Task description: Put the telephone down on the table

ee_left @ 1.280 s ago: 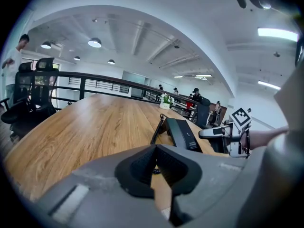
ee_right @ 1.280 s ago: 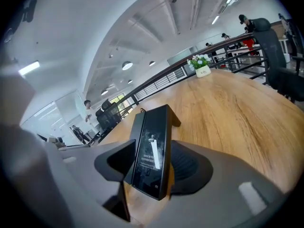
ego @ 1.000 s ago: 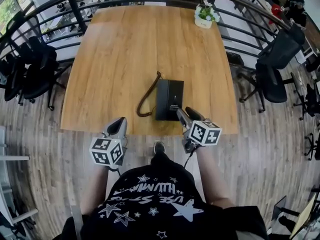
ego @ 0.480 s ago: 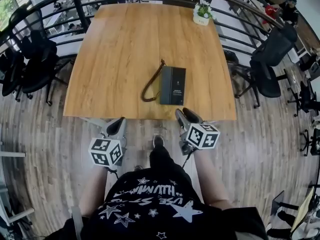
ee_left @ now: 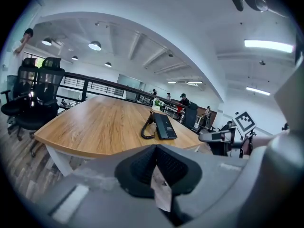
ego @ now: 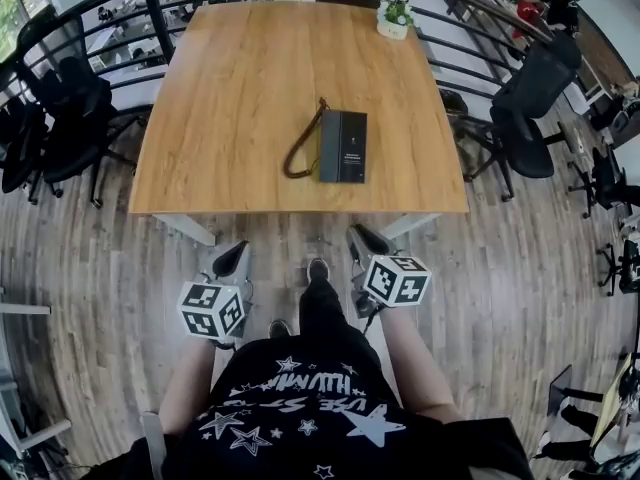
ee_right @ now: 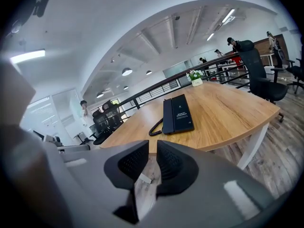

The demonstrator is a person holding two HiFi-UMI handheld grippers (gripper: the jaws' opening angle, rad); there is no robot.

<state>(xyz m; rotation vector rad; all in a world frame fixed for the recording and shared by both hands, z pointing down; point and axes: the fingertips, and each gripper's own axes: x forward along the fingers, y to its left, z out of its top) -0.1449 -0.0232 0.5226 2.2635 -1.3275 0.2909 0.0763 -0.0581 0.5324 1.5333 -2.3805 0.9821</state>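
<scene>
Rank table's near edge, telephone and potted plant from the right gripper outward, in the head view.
1. Table's near edge, just ahead of the right gripper, its empty jaws closing.
2. Telephone, mid-table.
3. Potted plant, far edge.

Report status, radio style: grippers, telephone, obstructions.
Left hand-held gripper shut, empty; right hand-held gripper closing, nothing between jaws. Telephone lying flat on table, cord beside it. Both grippers short of table edge; nothing in the way.

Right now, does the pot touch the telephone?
No, the telephone lies toward the near edge of the table, and the pot stands at the far edge, with bare wood between them.
</scene>
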